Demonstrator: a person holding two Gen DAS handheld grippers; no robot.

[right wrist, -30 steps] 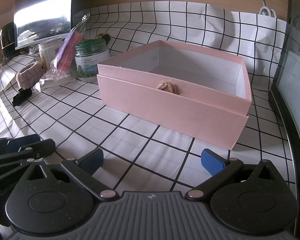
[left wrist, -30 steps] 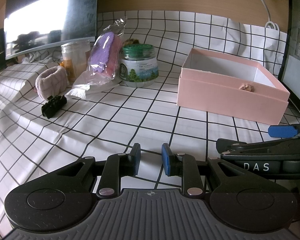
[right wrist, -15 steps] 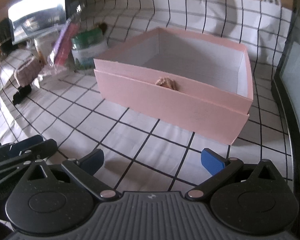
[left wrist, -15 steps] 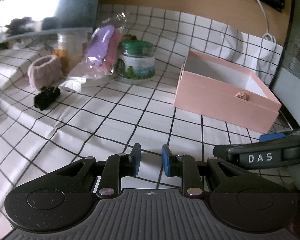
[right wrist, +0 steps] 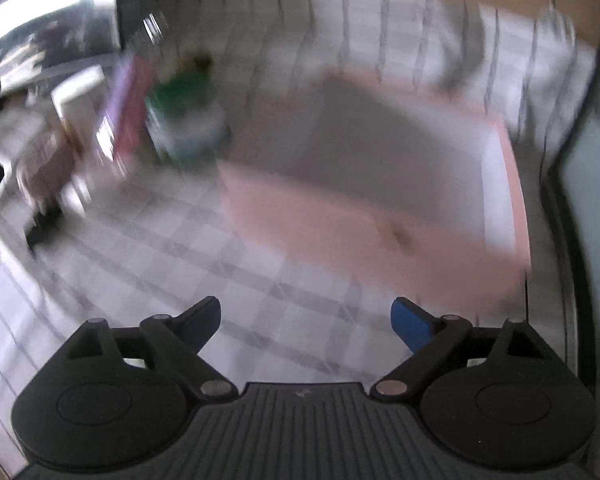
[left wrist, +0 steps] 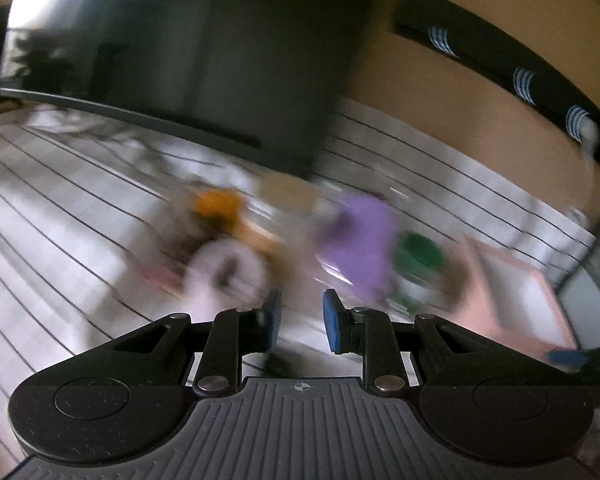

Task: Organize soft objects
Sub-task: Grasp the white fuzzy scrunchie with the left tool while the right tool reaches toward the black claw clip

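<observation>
Left gripper, open and empty, nears the clutter; right gripper, empty, jaws just narrowing slightly. A hasty reach could topple the jar beside the purple pack.

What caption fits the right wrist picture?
Blurry view: open right gripper above the checked cloth, facing the empty pink box.

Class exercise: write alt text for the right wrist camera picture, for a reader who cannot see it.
Blurred by motion: an open right gripper, nothing between its blue pads, which have just been closing a little, hangs over a checked tablecloth facing an open pink box. A green-lidded jar and a purple packet stand to the left.
</observation>
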